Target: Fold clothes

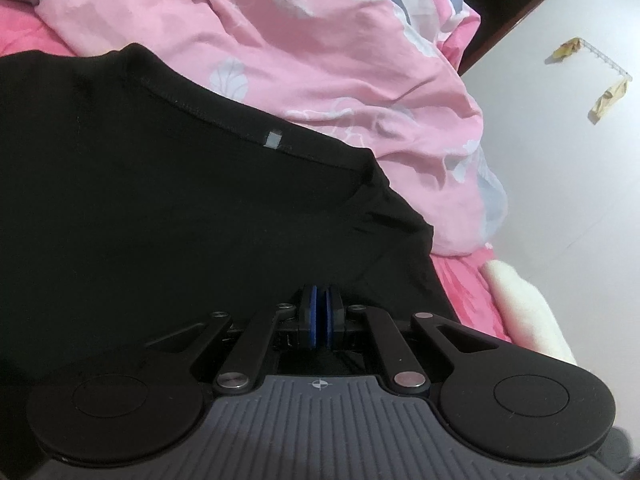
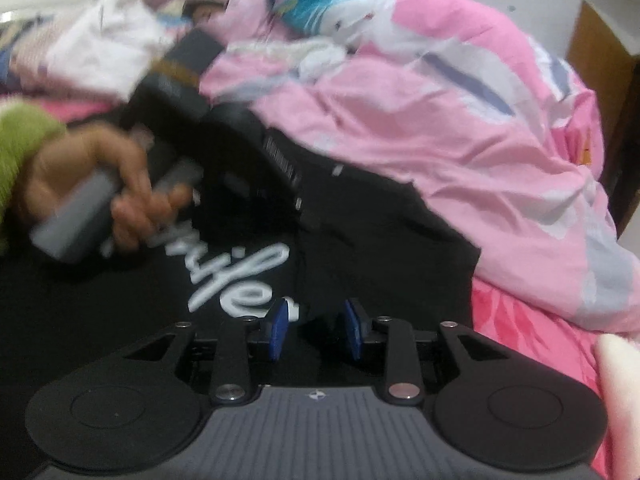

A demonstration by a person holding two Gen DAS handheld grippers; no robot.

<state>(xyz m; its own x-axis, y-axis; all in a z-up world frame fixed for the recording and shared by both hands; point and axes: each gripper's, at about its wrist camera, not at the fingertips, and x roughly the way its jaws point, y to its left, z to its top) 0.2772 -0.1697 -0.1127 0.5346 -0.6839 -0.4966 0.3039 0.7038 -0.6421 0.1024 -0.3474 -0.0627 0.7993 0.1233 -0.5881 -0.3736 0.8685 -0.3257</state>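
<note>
left gripper (image 1: 320,312): pads pinched together, can't tell if any cloth's caught
right gripper (image 2: 314,326): jaws apart, nothing between
black t-shirt (image 1: 140,200): flat on the bed, beside pink duvet (image 1: 320,40)

A rumpled pink duvet (image 1: 320,52) is heaped ahead of the jaws on a pink bed sheet (image 1: 464,280). To their right runs a pale wall (image 1: 560,160) with a dark wooden frame (image 1: 508,12).

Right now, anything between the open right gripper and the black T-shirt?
Nothing visible. The right gripper hangs with jaws apart over the black T-shirt with white lettering, only bare cloth between the blue pads. The crumpled pink duvet lies beyond the shirt, not between.
</note>
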